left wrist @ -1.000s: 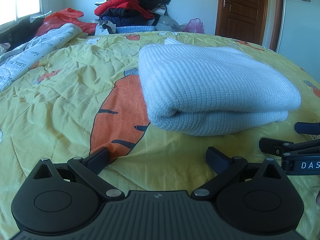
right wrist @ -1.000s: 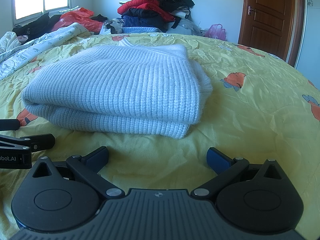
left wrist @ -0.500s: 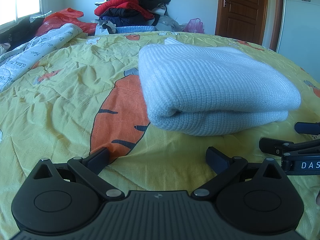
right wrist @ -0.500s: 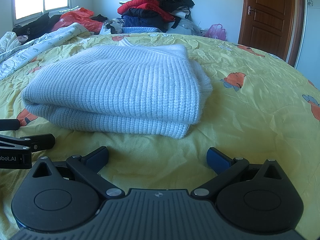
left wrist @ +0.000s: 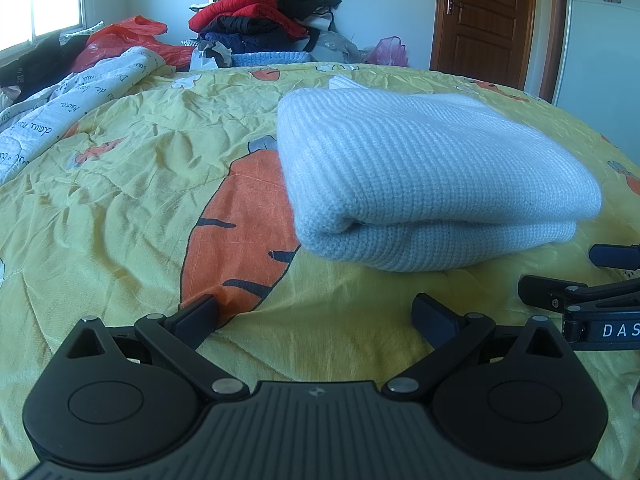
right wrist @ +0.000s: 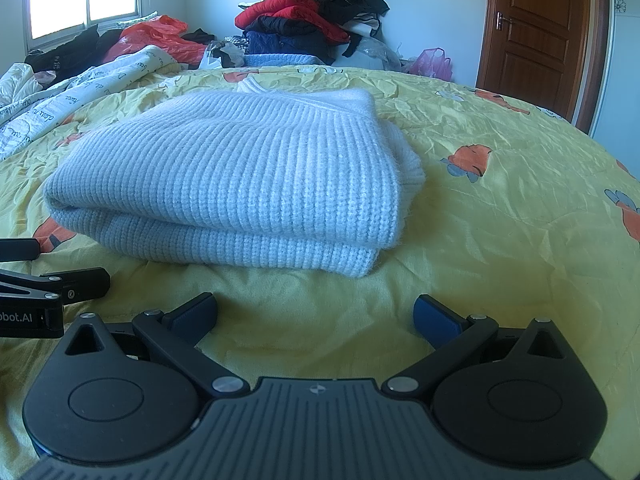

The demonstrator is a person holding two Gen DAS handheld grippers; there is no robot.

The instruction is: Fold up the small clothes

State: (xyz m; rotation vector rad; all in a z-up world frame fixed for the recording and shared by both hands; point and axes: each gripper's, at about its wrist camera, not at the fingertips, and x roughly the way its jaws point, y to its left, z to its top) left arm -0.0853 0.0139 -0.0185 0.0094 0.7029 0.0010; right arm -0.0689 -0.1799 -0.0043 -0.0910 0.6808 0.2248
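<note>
A pale blue knit sweater (left wrist: pixel 424 176) lies folded in a thick rectangle on the yellow carrot-print bedspread (left wrist: pixel 120 208). It also shows in the right wrist view (right wrist: pixel 240 184). My left gripper (left wrist: pixel 316 314) is open and empty, low over the bedspread just in front of the sweater's left corner. My right gripper (right wrist: pixel 316 314) is open and empty, in front of the sweater's right corner. Each gripper shows at the edge of the other's view: the right one (left wrist: pixel 560 276), the left one (right wrist: pixel 60 272).
A heap of red, black and navy clothes (left wrist: pixel 260 20) stands at the bed's far edge. A white printed quilt (left wrist: pixel 60 108) and a red plastic bag (left wrist: pixel 120 40) lie at the far left. A brown door (left wrist: pixel 488 20) is at the back right.
</note>
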